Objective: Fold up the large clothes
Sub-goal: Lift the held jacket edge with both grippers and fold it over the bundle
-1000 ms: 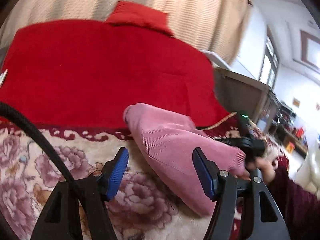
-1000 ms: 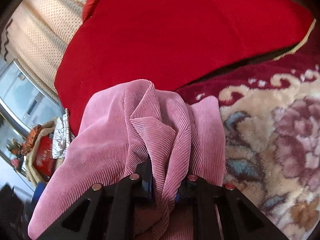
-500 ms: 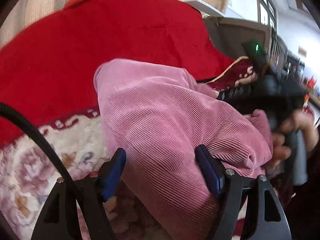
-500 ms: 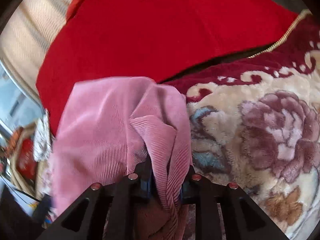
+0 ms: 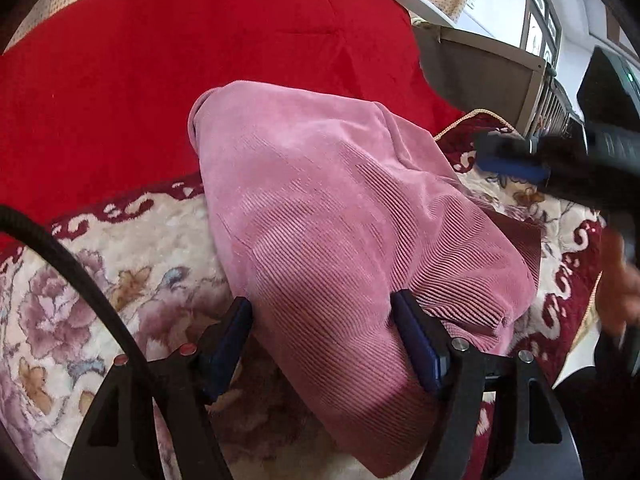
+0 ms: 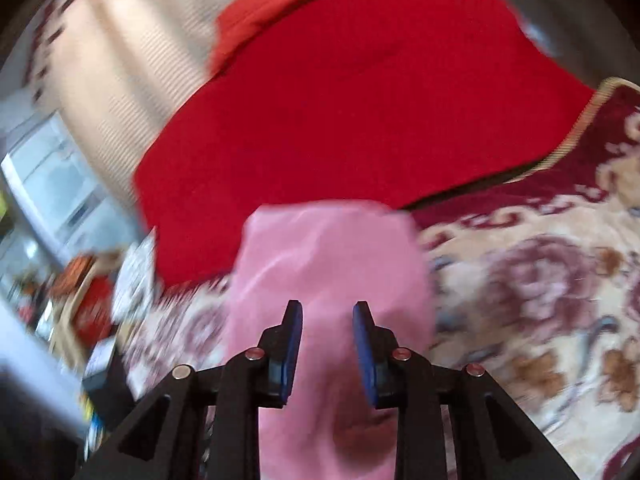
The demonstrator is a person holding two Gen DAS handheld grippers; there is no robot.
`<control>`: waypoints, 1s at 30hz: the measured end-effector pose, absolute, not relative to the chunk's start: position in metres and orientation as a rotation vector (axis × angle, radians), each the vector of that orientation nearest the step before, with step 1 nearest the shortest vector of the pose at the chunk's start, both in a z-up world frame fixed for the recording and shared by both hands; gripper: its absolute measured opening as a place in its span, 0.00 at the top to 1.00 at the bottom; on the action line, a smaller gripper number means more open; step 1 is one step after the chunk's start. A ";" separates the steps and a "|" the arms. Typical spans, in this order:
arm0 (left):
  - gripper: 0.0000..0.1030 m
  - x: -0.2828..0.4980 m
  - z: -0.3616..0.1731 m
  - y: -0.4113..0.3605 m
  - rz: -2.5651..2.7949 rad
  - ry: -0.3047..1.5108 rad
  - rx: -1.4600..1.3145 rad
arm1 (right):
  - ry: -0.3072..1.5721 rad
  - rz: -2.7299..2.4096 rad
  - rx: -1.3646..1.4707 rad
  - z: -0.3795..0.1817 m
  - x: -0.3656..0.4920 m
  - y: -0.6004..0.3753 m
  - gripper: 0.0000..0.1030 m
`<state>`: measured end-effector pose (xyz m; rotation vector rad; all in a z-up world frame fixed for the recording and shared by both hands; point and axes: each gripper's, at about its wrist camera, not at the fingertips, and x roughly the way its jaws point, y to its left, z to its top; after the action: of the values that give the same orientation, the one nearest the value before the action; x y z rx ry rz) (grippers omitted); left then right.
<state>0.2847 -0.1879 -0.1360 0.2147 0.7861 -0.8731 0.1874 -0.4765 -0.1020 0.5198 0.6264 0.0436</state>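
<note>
A pink corduroy garment (image 5: 340,220) lies folded over on the floral blanket (image 5: 100,272). My left gripper (image 5: 324,332) is open, its blue pads on either side of the garment's near end. My right gripper (image 6: 326,334) is open and empty just above the garment (image 6: 328,252), in a blurred view. The right gripper also shows at the right of the left wrist view (image 5: 516,164), apart from the cloth.
A red quilt (image 5: 180,60) covers the bed behind the garment, also in the right wrist view (image 6: 360,100). Beige curtains (image 6: 120,60) hang behind. A grey headboard (image 5: 492,68) stands at the right. Clutter (image 6: 88,300) lies beside the bed at the left.
My right gripper has opened and let go of the pink garment, then pulled back. The garment has dropped onto the blanket. My left gripper has moved closer around its near end.
</note>
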 end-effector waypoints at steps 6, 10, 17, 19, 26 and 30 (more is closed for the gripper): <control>0.28 0.279 -0.140 -0.184 -0.916 0.811 0.208 | 0.838 0.053 0.561 -0.165 0.190 -0.458 0.71; 0.28 0.280 -0.130 -0.173 -0.947 0.796 0.168 | 0.864 0.070 0.523 -0.168 0.178 -0.453 0.72; 0.27 0.286 -0.118 -0.167 -1.007 0.805 0.005 | 0.848 0.059 0.476 -0.165 0.170 -0.439 0.73; 0.22 0.287 -0.133 -0.180 -0.942 0.849 0.120 | 0.845 0.083 0.490 -0.166 0.166 -0.440 0.72; 0.16 0.287 -0.138 -0.173 -0.912 0.830 0.124 | 0.891 0.184 0.553 -0.158 0.168 -0.459 0.72; 0.16 0.288 -0.136 -0.169 -0.919 0.825 0.097 | 0.790 0.174 0.565 -0.121 0.184 -0.481 0.72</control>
<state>0.2883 -0.1691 -0.1364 0.0974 0.8246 -0.9193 0.1840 -0.4809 -0.1213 0.5654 0.7895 0.1737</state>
